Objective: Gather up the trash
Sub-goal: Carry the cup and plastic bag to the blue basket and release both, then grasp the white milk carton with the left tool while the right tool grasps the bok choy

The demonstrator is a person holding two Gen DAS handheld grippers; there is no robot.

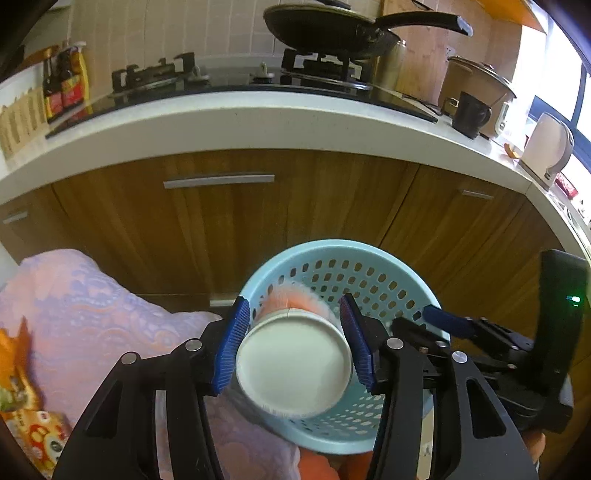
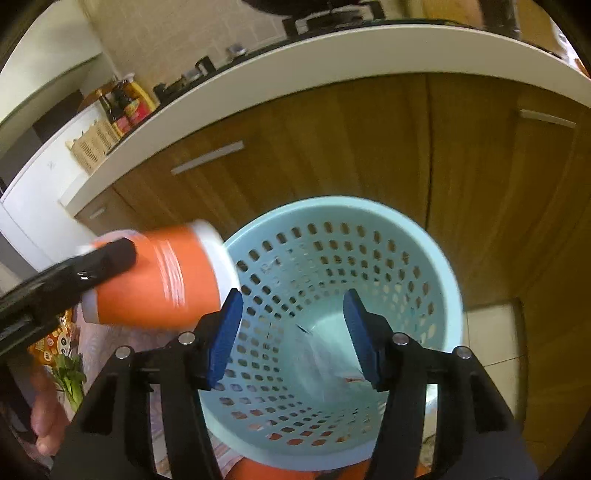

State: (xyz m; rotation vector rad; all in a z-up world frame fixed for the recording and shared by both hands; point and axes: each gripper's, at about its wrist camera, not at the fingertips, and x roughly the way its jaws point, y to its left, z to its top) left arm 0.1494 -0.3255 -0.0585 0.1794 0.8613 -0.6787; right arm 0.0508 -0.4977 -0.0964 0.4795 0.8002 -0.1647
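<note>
An orange paper cup (image 1: 293,363) with a white base lies sideways between the blue pads of my left gripper (image 1: 293,343), mouth pointing into a light blue perforated bin (image 1: 369,273). My left gripper is shut on the cup, just over the bin's near-left rim. In the right wrist view the same cup (image 2: 162,280) hangs at the bin's (image 2: 332,236) left rim, blurred. My right gripper (image 2: 293,336) is open and empty above the bin's mouth. A pale wrapper (image 2: 325,362) lies inside the bin.
Wooden cabinet doors (image 1: 229,221) and a white countertop (image 1: 258,114) with a gas hob and a frying pan (image 1: 332,33) stand behind the bin. A pink-lilac cloth (image 1: 85,306) covers a surface at left, with an orange snack packet (image 1: 22,406) on it.
</note>
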